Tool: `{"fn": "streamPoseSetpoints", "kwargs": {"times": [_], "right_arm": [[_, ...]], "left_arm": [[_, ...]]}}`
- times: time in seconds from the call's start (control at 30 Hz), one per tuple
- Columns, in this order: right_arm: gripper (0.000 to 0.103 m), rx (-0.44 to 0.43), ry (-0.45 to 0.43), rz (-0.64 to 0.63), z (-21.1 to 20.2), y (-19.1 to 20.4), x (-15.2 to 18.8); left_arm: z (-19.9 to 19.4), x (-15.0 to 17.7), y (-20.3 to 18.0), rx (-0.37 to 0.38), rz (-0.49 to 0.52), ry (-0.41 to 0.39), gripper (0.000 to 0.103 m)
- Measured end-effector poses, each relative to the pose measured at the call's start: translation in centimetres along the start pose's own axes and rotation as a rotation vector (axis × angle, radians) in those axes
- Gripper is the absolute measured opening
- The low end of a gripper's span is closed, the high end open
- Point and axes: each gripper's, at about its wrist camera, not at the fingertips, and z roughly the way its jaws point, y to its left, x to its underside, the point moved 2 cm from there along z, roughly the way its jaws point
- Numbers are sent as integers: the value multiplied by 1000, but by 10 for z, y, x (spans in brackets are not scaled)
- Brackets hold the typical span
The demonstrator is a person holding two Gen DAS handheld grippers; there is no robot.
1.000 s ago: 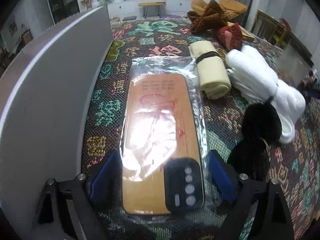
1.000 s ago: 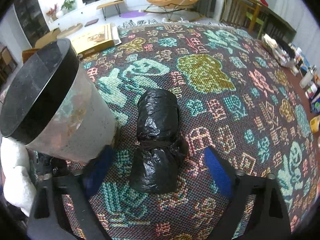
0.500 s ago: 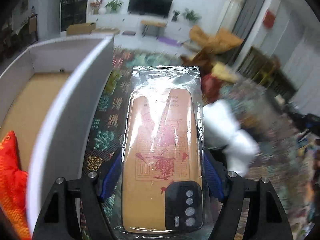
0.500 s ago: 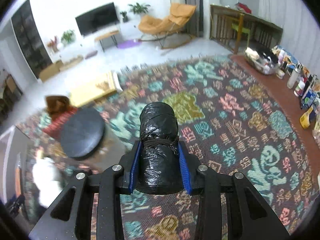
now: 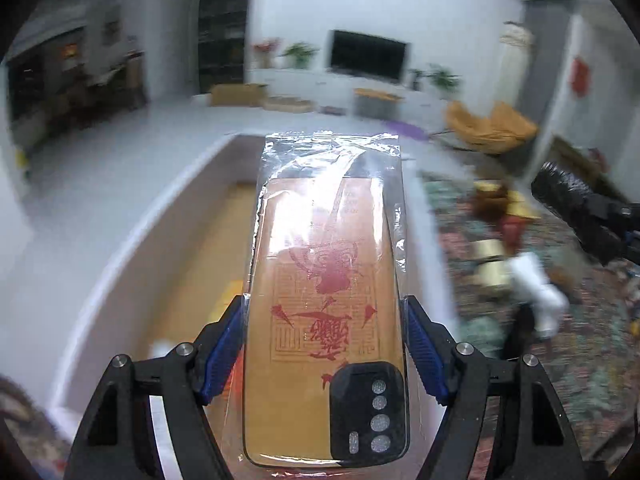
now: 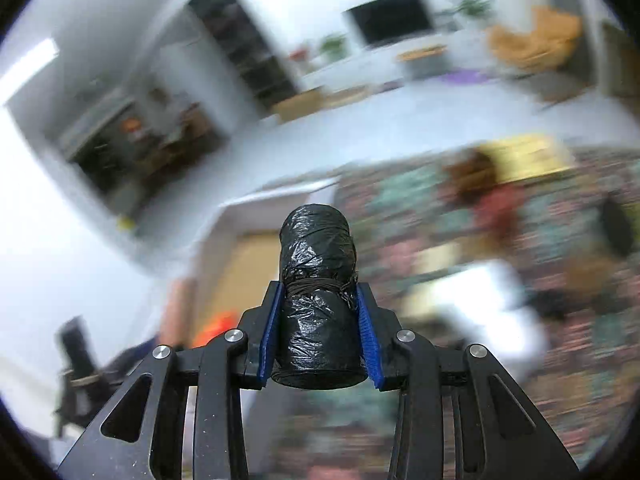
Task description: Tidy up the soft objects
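My left gripper (image 5: pixel 324 344) is shut on an orange phone case in a clear plastic sleeve (image 5: pixel 326 280), held in the air above the open white box (image 5: pixel 132 240). My right gripper (image 6: pixel 318 332) is shut on a black plastic-bag roll (image 6: pixel 318 276) tied round its middle with a dark band. That roll (image 5: pixel 560 194) also shows at the right edge of the left wrist view. In the right wrist view the white box (image 6: pixel 240 208) lies ahead and below, blurred, with something orange (image 6: pixel 214 328) in it.
A patterned cloth (image 5: pixel 580 340) covers the table to the right of the box. On it lie a white plush item (image 5: pixel 536 284), a yellow roll (image 5: pixel 492 272) and brown and red soft things (image 5: pixel 496 204), all blurred. A living room with a television (image 5: pixel 366 56) is behind.
Both grippers closed on their objects and lifted them off the cloth. Both have swung up and left towards the white box. The views are now motion-blurred.
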Motion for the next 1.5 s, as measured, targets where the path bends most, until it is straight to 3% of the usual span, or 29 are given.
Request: {"fn": "streamPoseSetpoints", "kwargs": {"times": [0.03,0.1,0.13,0.17,0.23,0.33,0.47,0.57,0.67,0.77,0.9,1.0,1.13,1.23,1.5], "right_arm": [[42,-45,19,8,17,14,8],[65,-96,57,15,50,36,26],[78,-96,63,20,60,41,33],[77,-93,60,26,65,40,37],[76,-59,49,28,62,26,46],[76,111,-25,-6,33,-25,56],[78,485,-99,-66,-16,-112,82],[78,719,-65,-18,-42,-184,117],[78,812,-43,66,-56,-231,144],[78,834,-38,133,-64,-257,159],[79,841,-68,141,-64,-265,173],[82,842,-70,149,-67,-267,175],[85,840,-69,151,-70,-269,176],[85,837,-70,151,-72,-268,179],[86,837,-69,150,-70,-268,178]], "left_arm": [[3,5,18,-53,-15,20,75],[13,12,37,-114,-22,57,83],[19,16,44,-135,-24,79,93],[24,19,50,-146,-30,93,98],[26,24,56,-143,-49,96,98],[16,28,47,-110,-75,52,98],[-3,30,-7,48,-54,-3,98],[-24,36,-71,211,59,-23,98],[-37,61,-154,356,230,-5,102],[-24,92,-213,403,349,56,103],[35,136,-255,322,423,166,103],[68,149,-255,232,449,176,103],[104,146,-257,181,463,185,103],[122,142,-253,229,407,201,103],[118,145,-252,224,411,171,103]]}}
